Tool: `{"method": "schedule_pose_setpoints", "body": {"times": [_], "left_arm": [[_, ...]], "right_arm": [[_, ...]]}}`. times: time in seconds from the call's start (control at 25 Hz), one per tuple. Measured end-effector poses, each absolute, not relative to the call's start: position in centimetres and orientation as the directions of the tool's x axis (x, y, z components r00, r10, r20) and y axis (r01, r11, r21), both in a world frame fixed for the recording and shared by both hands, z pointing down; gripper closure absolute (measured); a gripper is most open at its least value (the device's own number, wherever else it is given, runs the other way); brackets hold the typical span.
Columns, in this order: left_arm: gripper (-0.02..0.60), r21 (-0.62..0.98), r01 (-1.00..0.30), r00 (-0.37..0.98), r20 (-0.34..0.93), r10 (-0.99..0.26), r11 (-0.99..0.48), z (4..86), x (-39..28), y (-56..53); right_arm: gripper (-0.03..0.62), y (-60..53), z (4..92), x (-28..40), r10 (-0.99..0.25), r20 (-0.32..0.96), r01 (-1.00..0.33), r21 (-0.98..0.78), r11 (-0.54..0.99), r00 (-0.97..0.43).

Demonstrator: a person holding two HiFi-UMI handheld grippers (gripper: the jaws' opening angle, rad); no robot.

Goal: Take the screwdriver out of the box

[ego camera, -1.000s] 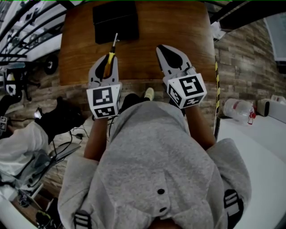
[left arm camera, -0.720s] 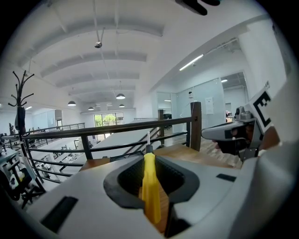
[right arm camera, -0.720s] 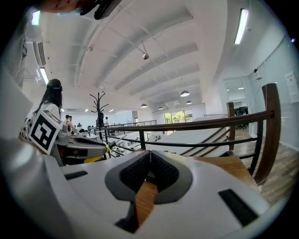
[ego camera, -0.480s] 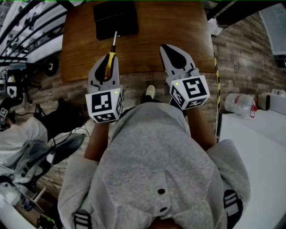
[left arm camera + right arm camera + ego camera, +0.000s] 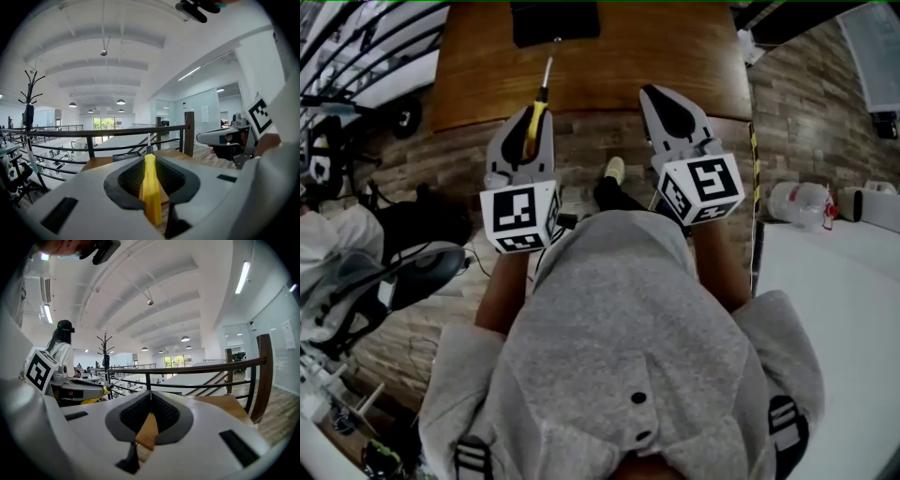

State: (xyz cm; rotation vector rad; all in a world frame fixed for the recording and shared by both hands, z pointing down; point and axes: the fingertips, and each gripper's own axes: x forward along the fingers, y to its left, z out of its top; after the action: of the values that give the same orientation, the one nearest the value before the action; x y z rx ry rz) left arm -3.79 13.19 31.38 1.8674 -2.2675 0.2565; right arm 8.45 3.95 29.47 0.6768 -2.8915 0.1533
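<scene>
A screwdriver [image 5: 535, 119] with a yellow handle [image 5: 150, 190] and a thin metal shaft is clamped between the jaws of my left gripper [image 5: 529, 112], its tip pointing ahead toward the black box [image 5: 555, 21]. The box sits at the far edge of the wooden table [image 5: 675, 56], well apart from the screwdriver. In the left gripper view the handle runs straight out between the pads of the left gripper [image 5: 149, 157]. My right gripper [image 5: 656, 94] hovers beside it at the table's near edge, shut with nothing in it [image 5: 150, 394].
A brick-patterned floor lies below the table's near edge. A black railing [image 5: 93, 133] runs behind the table. A clear plastic jug [image 5: 797, 204] stands on the floor at the right, beside a white surface [image 5: 834, 309]. Chairs and cables crowd the left.
Both grippers have drawn back from the table toward the person, the left one carrying the screwdriver. The box and table now sit farther up in the head view.
</scene>
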Motion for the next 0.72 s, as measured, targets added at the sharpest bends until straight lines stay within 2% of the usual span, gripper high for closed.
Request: {"method": "schedule_pose_setpoints", "body": {"times": [0.4,0.72], "left_arm": [[0.497,0.0,-0.974,-0.22,0.247,-0.944,0.228,31.3,0.9,24.2],[0.497,0.014,-0.979,-0.195,0.242,-0.95,0.204,31.3,2.8,27.8]], "right_arm": [[0.568,15.2,28.5,12.8,-0.389,0.178,-0.401,-0.036,0.915,-0.904],[0.568,18.3,28.5,15.0,-0.406,0.182,-0.418,-0.03,0.908,-0.895]]}}
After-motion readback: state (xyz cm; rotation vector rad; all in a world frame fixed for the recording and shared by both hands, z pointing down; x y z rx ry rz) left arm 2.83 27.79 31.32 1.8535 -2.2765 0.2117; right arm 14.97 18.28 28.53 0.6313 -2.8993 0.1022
